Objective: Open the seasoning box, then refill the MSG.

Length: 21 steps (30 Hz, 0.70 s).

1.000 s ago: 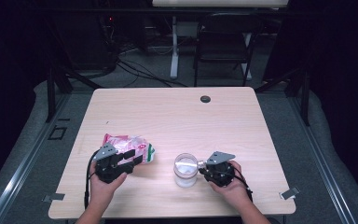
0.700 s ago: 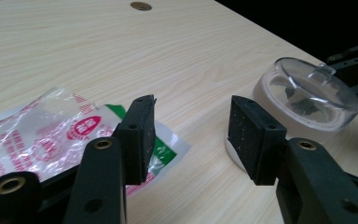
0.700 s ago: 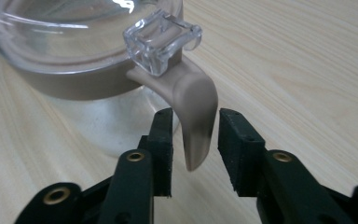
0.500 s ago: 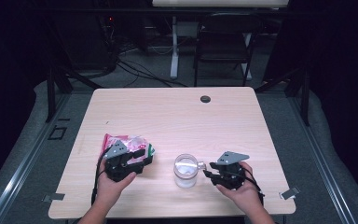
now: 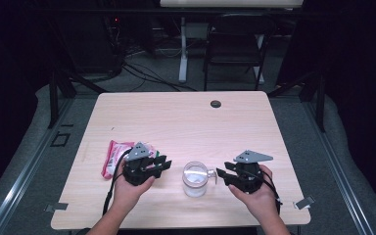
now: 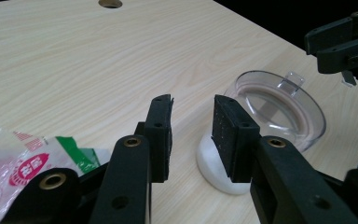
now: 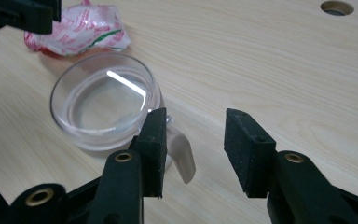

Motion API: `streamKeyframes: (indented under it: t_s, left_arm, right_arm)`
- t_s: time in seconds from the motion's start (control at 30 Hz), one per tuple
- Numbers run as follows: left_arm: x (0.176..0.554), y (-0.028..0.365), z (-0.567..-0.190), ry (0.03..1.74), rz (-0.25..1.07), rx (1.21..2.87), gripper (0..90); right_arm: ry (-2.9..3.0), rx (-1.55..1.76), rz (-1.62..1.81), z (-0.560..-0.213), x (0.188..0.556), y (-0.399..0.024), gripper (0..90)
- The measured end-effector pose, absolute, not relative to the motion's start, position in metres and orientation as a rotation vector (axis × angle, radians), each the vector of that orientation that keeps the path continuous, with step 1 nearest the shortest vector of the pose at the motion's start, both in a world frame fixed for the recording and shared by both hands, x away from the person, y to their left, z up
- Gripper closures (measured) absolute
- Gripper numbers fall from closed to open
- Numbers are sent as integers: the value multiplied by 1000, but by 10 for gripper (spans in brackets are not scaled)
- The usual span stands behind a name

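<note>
A clear cup (image 5: 195,178) with a small handle (image 7: 182,158) and a white base stands near the table's front edge, between the two grippers. A crumpled red, white and green snack bag (image 5: 115,156) lies to its left. My left gripper (image 5: 165,164) sits between bag and cup and points at the cup (image 6: 279,107); its jaws (image 6: 193,135) have just been closing, are still open, and nothing is between them. My right gripper (image 5: 221,175) hovers right of the cup; its jaws (image 7: 198,149) have just been opening and stand open. The handle lies just beyond them, untouched.
The light wooden table (image 5: 186,122) has a round cable hole (image 5: 216,103) near its far edge. A folding chair (image 5: 235,49) and cables stand on the dark floor behind. The bag (image 7: 74,30) lies beyond the cup (image 7: 105,107) in the right gripper view.
My left gripper has left the bag and moved right toward the cup. The right gripper has let go of the cup's handle, opened, and drawn back to the right and up.
</note>
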<state>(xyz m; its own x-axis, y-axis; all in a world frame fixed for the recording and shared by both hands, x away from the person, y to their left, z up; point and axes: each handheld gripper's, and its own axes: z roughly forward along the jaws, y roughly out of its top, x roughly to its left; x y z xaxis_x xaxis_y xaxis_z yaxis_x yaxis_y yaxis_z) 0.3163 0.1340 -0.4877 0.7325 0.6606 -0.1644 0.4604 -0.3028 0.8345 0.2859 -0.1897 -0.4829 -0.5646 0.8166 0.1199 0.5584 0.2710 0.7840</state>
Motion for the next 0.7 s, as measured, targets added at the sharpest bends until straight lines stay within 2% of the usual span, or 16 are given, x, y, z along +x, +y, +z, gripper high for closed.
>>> streamKeyframes:
  t_s: [0.13,0.37,0.7]
  left_arm:
    - [318,128,-486,853,230,1953,706]
    - [317,119,-487,829,216,1966,778]
    - [311,111,-498,766,207,2020,802]
  right_arm:
    - [2230,1351,1192,-479,291,-186,606]
    - [2222,1368,1178,-475,293,-177,748]
    - [2232,1417,1199,-478,293,-172,791]
